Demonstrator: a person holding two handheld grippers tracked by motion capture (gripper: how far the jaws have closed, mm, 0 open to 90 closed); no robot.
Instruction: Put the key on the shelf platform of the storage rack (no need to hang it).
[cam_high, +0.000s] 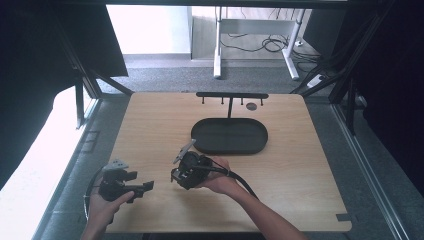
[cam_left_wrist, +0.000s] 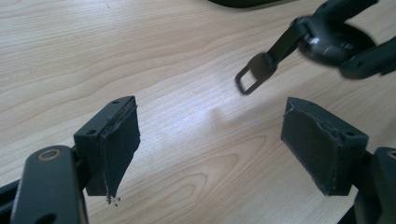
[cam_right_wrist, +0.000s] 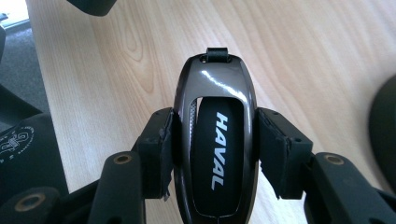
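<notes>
Key fob sits clamped in your right hand-held gripper, held above the desk just in front of the dark oval tray. From the high view, the tray appears empty, and the black rack behind it carries nothing that can be made out. Your left hand-held gripper waits near the desk's left front edge, jaws apart.

Left gripper view: jaws stand wide open over bare wood; beyond them, the fob hangs with its strap loop trailing down toward the desk.

Right gripper view: both pads press the fob's sides, its lettered face upward and its strap end pointing away.

Judgement: pickup is done. Placement, probably in the tray or on the rack, remains.
</notes>
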